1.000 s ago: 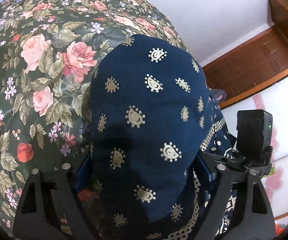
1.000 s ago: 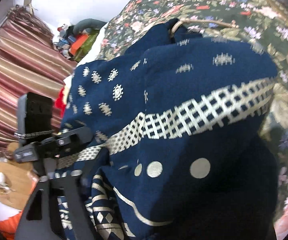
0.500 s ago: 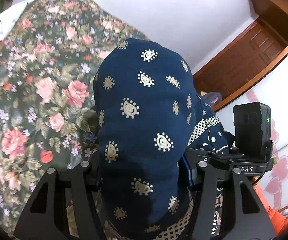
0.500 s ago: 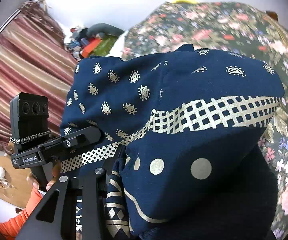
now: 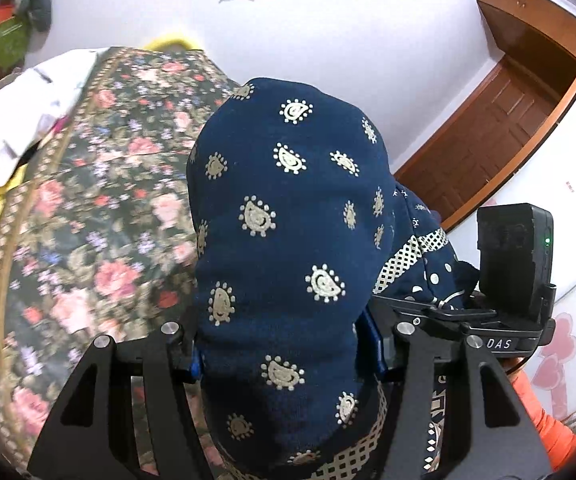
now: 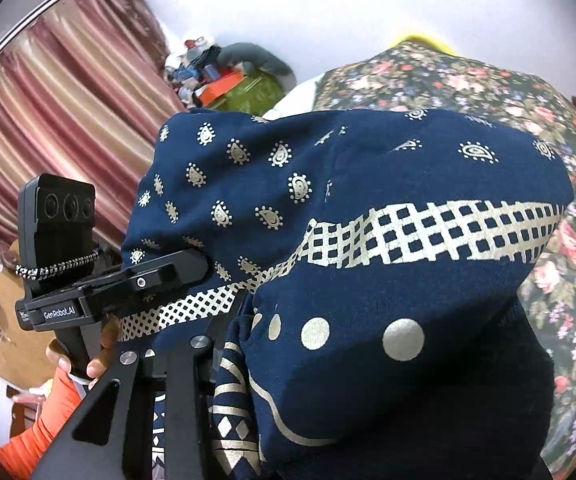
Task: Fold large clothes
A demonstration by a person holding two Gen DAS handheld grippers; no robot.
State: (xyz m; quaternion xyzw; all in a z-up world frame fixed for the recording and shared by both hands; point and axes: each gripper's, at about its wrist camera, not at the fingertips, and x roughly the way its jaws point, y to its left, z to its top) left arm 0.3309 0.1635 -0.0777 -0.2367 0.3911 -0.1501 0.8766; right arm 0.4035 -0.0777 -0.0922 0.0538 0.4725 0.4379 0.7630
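Observation:
A large navy garment (image 5: 288, 240) with gold paisley motifs, a checked gold band and dots is held up in the air between both grippers. My left gripper (image 5: 283, 352) is shut on a bunched fold of it, the cloth draped over and hiding the fingertips. My right gripper (image 6: 223, 344) is shut on another part of the garment (image 6: 368, 240), which hangs over its right finger and hides it. The right gripper's body shows in the left wrist view (image 5: 512, 280), and the left gripper's body in the right wrist view (image 6: 87, 280).
A bed with a dark floral cover (image 5: 87, 220) lies below and ahead. White cloth (image 5: 15, 120) lies at its far left. A pile of items (image 6: 231, 76) sits by striped curtains (image 6: 55, 112). A wooden door (image 5: 500, 128) stands at right.
Both grippers have lifted the garment higher and tilted up. The bed has dropped lower in view and more wall shows. Both grips are unchanged.

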